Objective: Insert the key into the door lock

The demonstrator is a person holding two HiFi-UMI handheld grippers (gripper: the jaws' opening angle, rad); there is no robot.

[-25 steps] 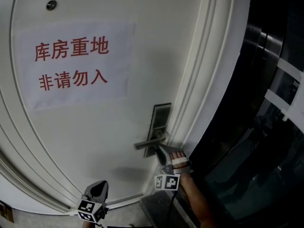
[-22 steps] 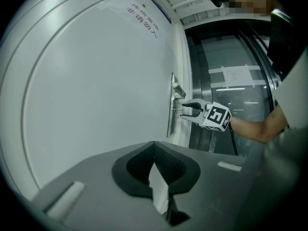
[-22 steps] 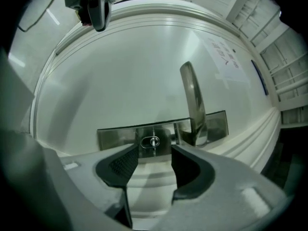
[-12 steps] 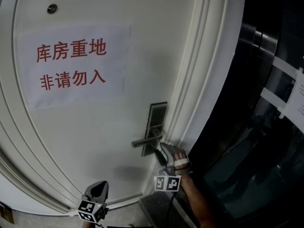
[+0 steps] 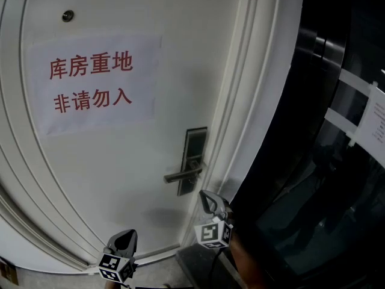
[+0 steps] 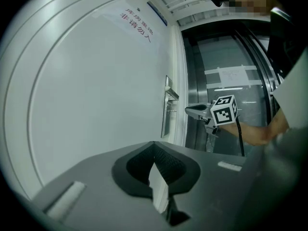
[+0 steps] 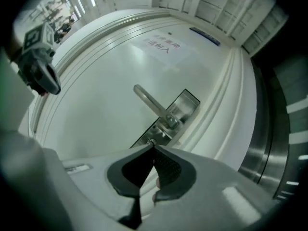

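The white door carries a steel lock plate (image 5: 194,155) with a lever handle (image 5: 183,174). In the right gripper view the small round keyhole (image 7: 152,142) sits below the lever (image 7: 153,104), just ahead of my right gripper (image 7: 153,147). That gripper's jaws have just been closing and now stand shut, tips touching, with nothing seen between them. No key shows in any view. In the head view the right gripper (image 5: 205,195) hangs a little below and right of the plate. My left gripper (image 5: 125,237) stays low by the door's foot, shut and holding nothing (image 6: 154,146).
A paper sign with red characters (image 5: 93,83) is taped on the door under a peephole (image 5: 68,15). The moulded white door frame (image 5: 258,89) runs up on the right. Beyond it are dark glass and steel panels (image 5: 325,161) with taped sheets.
My right gripper has drawn back from the lock plate, down and away from the door, and has rolled. Its jaws went from open to shut. The left gripper has stayed put.
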